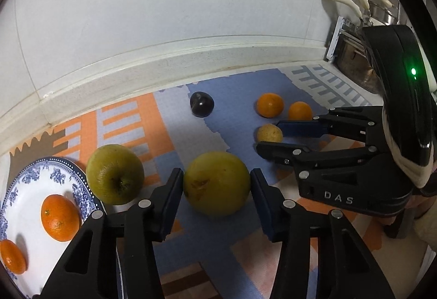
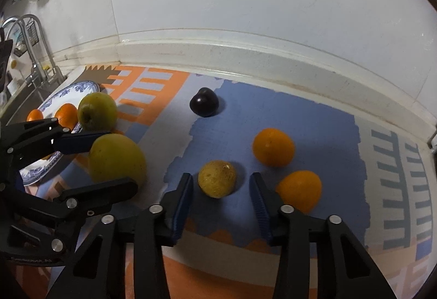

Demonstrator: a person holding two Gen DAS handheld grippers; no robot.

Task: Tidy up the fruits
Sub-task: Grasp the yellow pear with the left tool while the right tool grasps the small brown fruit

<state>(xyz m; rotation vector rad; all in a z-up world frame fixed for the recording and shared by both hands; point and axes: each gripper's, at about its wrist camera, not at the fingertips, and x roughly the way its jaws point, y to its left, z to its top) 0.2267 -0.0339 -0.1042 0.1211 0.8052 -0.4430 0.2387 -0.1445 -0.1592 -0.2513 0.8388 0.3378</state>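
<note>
From the left wrist, the left gripper [image 1: 217,184] has its two pads pressed against the sides of a large yellow-green fruit [image 1: 217,183] that sits on the patterned mat [image 1: 174,118]; the fruit is nearly round, with no clear long axis. Just outside the left finger stands a green apple [image 1: 115,173], its stem dimple facing the camera, and beyond that a blue-and-white plate [image 1: 58,172] carrying two oranges [image 1: 60,217]. Ahead of the fingertips lies a dark plum [image 1: 202,104]. To the right, the right gripper [image 1: 269,134] flanks a small yellow fruit [image 1: 269,133].

From the right wrist, the small yellow fruit [image 2: 217,178] lies between the fingers with a visible gap on each side, so the jaws are not gripping it. An orange [image 2: 299,190] sits just outside the right finger, a second orange [image 2: 273,147] ahead of it, the plum [image 2: 204,102] farther ahead.
</note>
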